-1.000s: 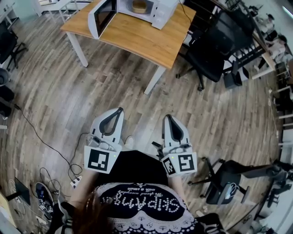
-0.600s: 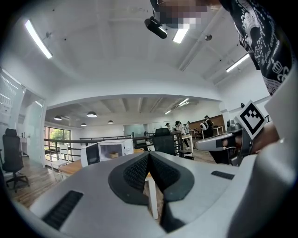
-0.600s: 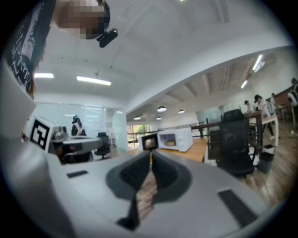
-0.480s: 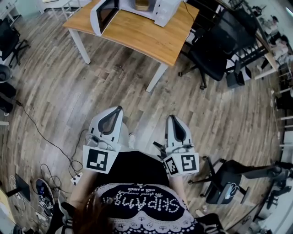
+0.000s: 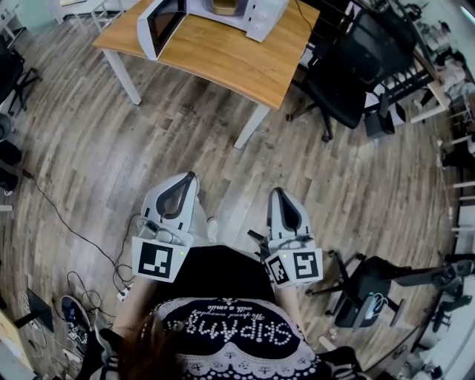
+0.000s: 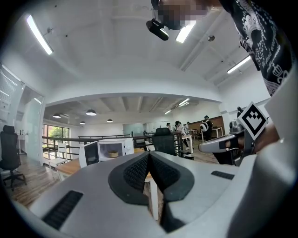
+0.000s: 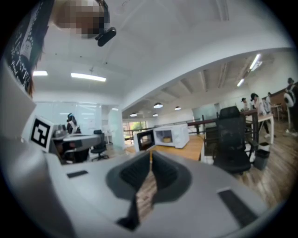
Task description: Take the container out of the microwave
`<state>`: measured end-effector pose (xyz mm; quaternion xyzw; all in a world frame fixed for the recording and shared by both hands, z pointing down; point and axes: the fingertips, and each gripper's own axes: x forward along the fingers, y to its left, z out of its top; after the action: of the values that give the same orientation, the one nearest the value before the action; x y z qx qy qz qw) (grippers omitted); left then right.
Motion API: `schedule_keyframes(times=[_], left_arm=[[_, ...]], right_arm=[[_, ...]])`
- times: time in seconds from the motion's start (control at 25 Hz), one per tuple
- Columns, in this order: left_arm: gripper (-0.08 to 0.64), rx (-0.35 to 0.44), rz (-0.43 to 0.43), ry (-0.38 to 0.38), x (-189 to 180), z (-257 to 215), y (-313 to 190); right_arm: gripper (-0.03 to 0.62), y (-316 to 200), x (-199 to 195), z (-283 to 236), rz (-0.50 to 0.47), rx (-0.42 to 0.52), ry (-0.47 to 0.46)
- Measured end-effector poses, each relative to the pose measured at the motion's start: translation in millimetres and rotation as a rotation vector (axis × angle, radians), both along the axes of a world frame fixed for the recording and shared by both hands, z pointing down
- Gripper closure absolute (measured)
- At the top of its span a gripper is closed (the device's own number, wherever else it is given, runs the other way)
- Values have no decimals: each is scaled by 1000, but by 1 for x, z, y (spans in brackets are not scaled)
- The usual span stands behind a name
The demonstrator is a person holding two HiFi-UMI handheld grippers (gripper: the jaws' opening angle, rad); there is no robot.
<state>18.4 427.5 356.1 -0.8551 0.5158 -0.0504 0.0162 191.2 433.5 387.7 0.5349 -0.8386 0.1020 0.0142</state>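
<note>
I held both tools close in front of my body, side by side and roughly level. My left gripper [image 5: 191,179] had its jaws pressed together with nothing between them, and my right gripper [image 5: 276,191] likewise showed its pads meeting at the tips, empty. Beneath them lay only the wooden floor [image 5: 111,148], and I stood well apart from the work. Farther off, the table [image 5: 223,63] carried the white microwave [image 5: 256,15]. Its door [image 5: 162,26] was already swung open to my left, and the container [image 6: 114,155], a small tan bowl-like thing, sat inside the cavity. The step in hand, as I judged it, was the approach, with the reach not yet begun. To do it well I needed to come up squarely facing the open cavity rather than the door's edge. I also had to keep clear of the table's near leg and of the black office chair [image 5: 341,82] beside its right end. The reaching jaws had to be spread before they entered, since shut jaws could only shove the container deeper. The right gripper looked the better choice, because the open door would crowd the left one. I meant to go in low and level, take the container by its wall, lift it only slightly, and draw it straight back without tipping it.
</note>
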Motion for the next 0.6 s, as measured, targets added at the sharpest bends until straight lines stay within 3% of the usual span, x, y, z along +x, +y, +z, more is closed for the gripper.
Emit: schedule_keyframes(times=[0.6], left_arm=[[529, 10, 11, 16, -72, -16, -144]], right_arm=[[555, -140, -64, -21, 29, 18, 1]])
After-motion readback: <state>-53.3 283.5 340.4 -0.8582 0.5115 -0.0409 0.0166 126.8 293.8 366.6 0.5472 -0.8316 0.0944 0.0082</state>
